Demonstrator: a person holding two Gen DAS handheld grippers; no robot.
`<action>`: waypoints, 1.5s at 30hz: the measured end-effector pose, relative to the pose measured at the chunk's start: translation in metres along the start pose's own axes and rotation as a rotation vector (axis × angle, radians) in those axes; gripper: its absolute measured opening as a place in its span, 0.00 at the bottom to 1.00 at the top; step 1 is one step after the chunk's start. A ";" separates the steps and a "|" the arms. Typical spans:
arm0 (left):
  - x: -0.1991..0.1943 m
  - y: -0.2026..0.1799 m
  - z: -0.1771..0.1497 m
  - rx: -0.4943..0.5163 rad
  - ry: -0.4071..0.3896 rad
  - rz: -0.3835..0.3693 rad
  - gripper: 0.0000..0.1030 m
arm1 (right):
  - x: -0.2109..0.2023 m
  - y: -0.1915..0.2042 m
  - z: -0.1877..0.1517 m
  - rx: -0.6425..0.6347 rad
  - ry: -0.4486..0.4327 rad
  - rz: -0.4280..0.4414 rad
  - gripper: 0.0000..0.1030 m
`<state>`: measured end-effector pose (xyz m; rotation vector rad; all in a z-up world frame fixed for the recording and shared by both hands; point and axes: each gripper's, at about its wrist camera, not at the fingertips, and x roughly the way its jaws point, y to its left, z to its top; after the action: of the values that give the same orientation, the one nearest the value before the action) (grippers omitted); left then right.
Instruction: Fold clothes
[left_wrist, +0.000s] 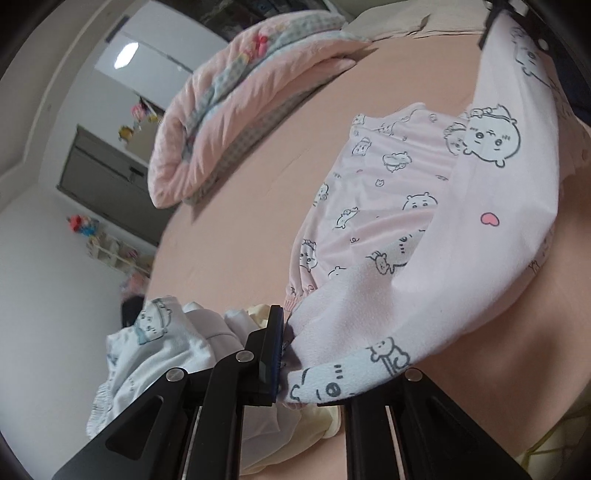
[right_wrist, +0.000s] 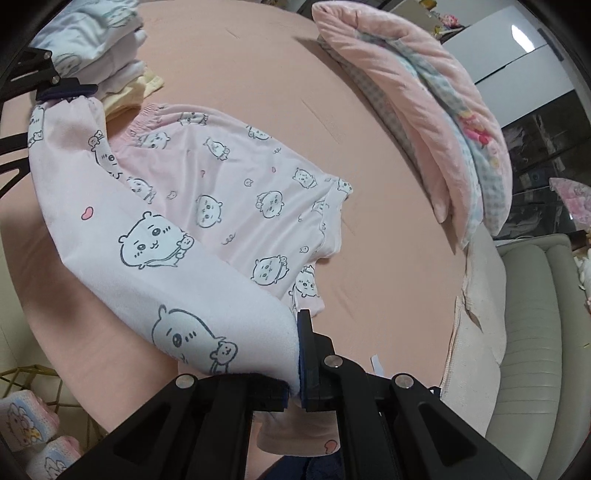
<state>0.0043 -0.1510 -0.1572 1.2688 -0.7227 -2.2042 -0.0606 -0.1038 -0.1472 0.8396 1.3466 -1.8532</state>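
Note:
A pale pink pyjama garment (left_wrist: 388, 206) (right_wrist: 229, 177), printed with cartoon animals, lies partly flat on the peach bed sheet (left_wrist: 258, 221) (right_wrist: 240, 62). Its near edge is lifted in a long band stretched between both grippers. My left gripper (left_wrist: 284, 354) is shut on one end of that band, next to the elastic waistband, and shows in the right wrist view as the left gripper (right_wrist: 66, 92) at the upper left. My right gripper (right_wrist: 295, 365) is shut on the other end, and shows in the left wrist view as the right gripper (left_wrist: 495, 22) at the top right.
A pile of folded white and yellow clothes (left_wrist: 159, 343) (right_wrist: 99, 40) sits on the bed beside the left gripper. A folded pink quilt (left_wrist: 236, 96) (right_wrist: 424, 110) lies along the far side. A padded cream headboard (right_wrist: 532, 332) borders the bed.

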 end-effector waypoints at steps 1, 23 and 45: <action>0.004 0.003 0.002 -0.012 0.012 -0.011 0.10 | 0.002 -0.002 0.002 0.002 0.006 0.006 0.02; 0.050 0.026 0.044 -0.015 0.171 -0.042 0.10 | 0.052 -0.062 0.068 0.207 0.127 0.163 0.02; 0.140 0.056 0.065 -0.310 0.513 -0.202 0.10 | 0.132 -0.108 0.108 0.533 0.254 0.240 0.02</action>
<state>-0.1072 -0.2693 -0.1791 1.6916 -0.0537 -1.9065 -0.2339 -0.2041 -0.1715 1.4818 0.8390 -1.9821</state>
